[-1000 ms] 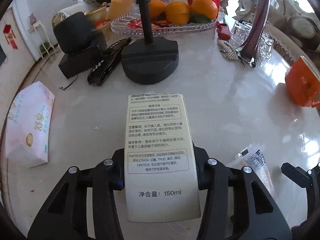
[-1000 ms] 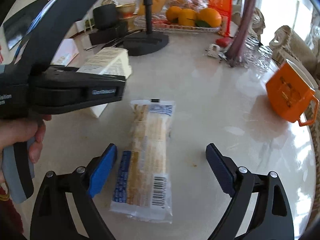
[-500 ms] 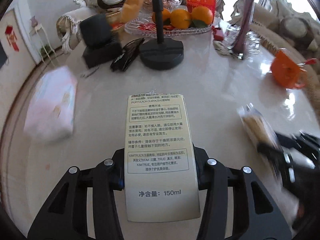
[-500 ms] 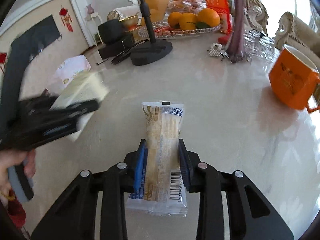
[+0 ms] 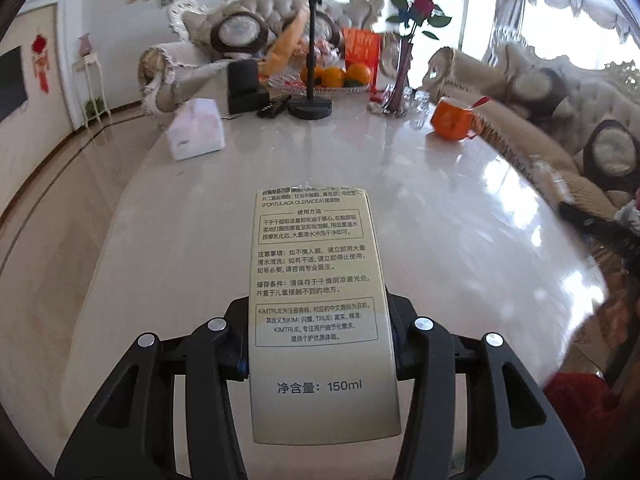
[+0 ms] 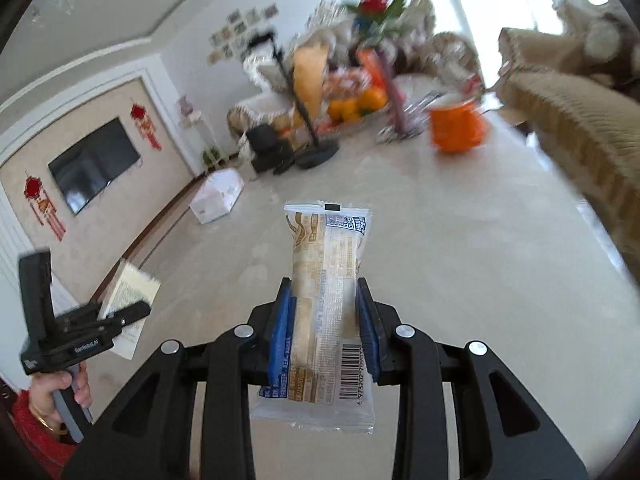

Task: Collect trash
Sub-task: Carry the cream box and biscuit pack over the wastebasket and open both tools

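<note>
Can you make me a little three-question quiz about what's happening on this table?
1. True or false: the left tool is shut on the cream carton.
2. What does the right tool hold? A) an orange mug B) a snack wrapper C) a tissue pack
3. Fill in: on the table, the oranges sit behind the black ____ with a round base.

Key:
1. True. Its pads press both sides of the carton.
2. B. The snack wrapper is clamped between the blue pads; the orange mug and tissue pack rest on the table.
3. Stand.
</note>
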### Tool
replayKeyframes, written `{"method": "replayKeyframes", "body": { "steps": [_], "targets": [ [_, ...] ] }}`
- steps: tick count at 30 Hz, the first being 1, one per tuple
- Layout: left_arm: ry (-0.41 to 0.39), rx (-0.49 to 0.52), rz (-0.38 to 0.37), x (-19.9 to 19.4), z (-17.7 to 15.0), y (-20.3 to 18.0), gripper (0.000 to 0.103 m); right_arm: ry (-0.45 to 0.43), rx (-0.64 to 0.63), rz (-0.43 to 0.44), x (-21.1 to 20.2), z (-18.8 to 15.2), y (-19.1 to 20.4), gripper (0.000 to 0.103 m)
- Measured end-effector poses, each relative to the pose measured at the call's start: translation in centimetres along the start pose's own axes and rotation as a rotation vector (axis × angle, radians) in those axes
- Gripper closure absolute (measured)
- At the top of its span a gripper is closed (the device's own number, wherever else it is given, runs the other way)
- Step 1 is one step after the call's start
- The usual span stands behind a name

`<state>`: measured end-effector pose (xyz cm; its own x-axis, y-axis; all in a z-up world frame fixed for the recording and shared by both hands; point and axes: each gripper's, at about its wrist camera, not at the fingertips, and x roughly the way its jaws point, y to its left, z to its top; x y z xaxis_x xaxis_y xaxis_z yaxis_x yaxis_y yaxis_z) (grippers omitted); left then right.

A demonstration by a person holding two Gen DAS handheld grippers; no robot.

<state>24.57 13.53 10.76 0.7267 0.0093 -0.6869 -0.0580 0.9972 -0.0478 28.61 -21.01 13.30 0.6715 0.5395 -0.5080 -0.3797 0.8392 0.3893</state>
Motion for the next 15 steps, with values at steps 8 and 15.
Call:
{"method": "replayKeyframes", "body": {
  "steps": [8,15],
  "targets": [
    [-0.045,0.001,-0.011,-7.7,-14.0,-3.1,0.056,0.017,0.105,-0.017,-11.1,-11.2,-1.6,0.073],
    [0.135,0.023,-0.084,-4.3,-23.9,-7.7,0.056,0.381,0.131,-0.026,-5.5,-22.8,-0.9,0.073]
  ]
}}
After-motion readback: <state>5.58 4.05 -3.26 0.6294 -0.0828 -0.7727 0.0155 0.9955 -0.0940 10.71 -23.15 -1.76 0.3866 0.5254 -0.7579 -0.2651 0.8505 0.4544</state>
